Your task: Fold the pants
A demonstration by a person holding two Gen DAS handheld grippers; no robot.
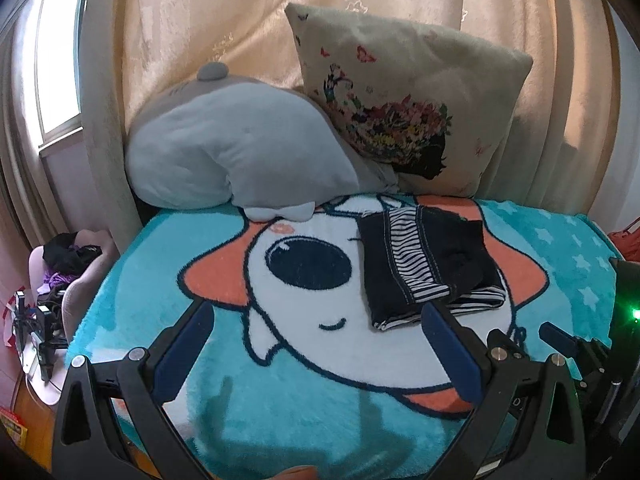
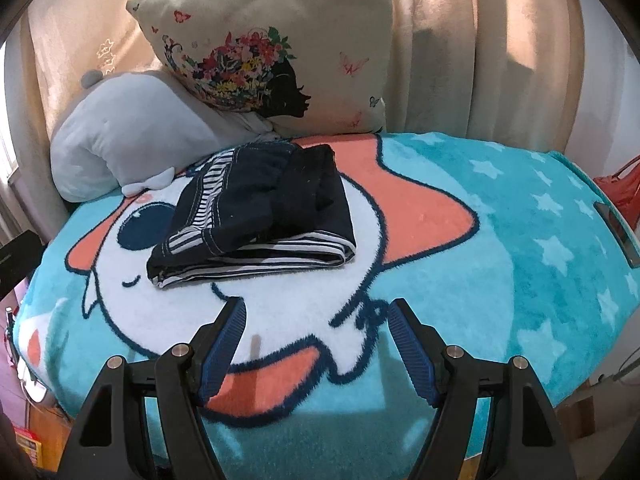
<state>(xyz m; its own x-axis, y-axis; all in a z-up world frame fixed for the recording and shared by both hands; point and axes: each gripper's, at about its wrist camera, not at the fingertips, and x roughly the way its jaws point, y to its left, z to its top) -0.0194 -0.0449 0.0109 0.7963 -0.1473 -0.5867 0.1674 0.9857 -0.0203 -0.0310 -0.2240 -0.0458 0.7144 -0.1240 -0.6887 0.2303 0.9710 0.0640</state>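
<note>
Both claws, left [image 1: 318,320] and right [image 2: 316,316], spread wide, empty; folded pants [image 2: 256,208] mid-blanket [image 2: 520,220].

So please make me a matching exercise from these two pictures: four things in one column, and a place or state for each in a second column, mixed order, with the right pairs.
Things:
1. pants
2. butterfly cushion
3. grey plush toy
4. left gripper

Places or states:
A. open, holding nothing
B. folded, lying on the cartoon blanket
C. leaning against the curtain
D. lying left of the cushion

Pairs: 1-B, 2-C, 3-D, 4-A
</note>
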